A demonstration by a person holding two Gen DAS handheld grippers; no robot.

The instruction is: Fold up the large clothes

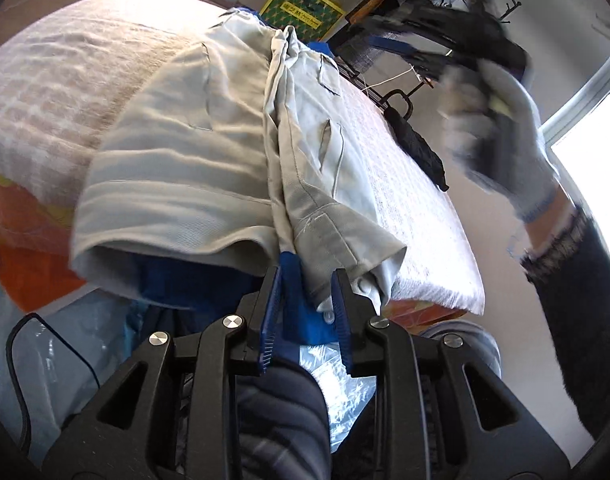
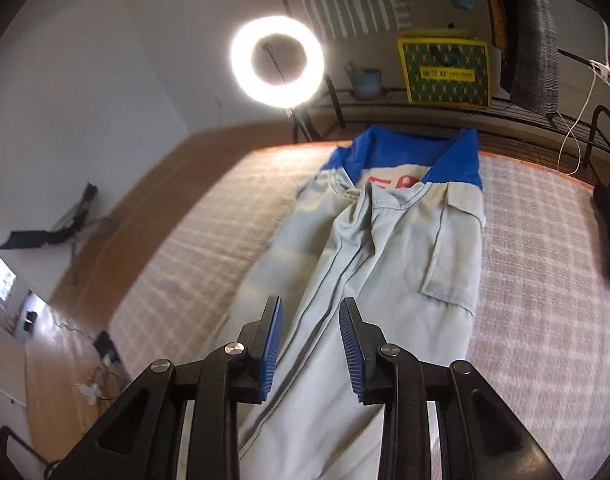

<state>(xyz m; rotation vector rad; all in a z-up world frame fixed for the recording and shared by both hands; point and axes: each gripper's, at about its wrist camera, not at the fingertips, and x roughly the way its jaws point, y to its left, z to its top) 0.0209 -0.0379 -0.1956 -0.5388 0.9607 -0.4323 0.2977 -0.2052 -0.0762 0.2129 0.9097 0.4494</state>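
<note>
A grey work jacket (image 1: 185, 140) with a blue collar lies lengthwise on a bed under a checked blanket (image 1: 45, 80). Its near end hangs over the bed's edge. My left gripper (image 1: 307, 300) sits at that hanging hem, jaws a little apart, with blue lining and a grey buttoned edge loose between the pads. In the right wrist view the jacket (image 2: 385, 260) shows its blue collar (image 2: 453, 160) at the far end. My right gripper (image 2: 311, 320) hovers open above the jacket's middle, holding nothing. A gloved hand carries the blurred right gripper (image 1: 485, 92) high on the right.
A lit ring light (image 2: 277, 56) and a yellow-green box (image 2: 445, 72) stand behind the bed. A black object (image 1: 421, 148) lies on the bed's right side. Hung clothes fill the back right. Plastic bags (image 1: 45, 360) and a cable lie below the bed's edge.
</note>
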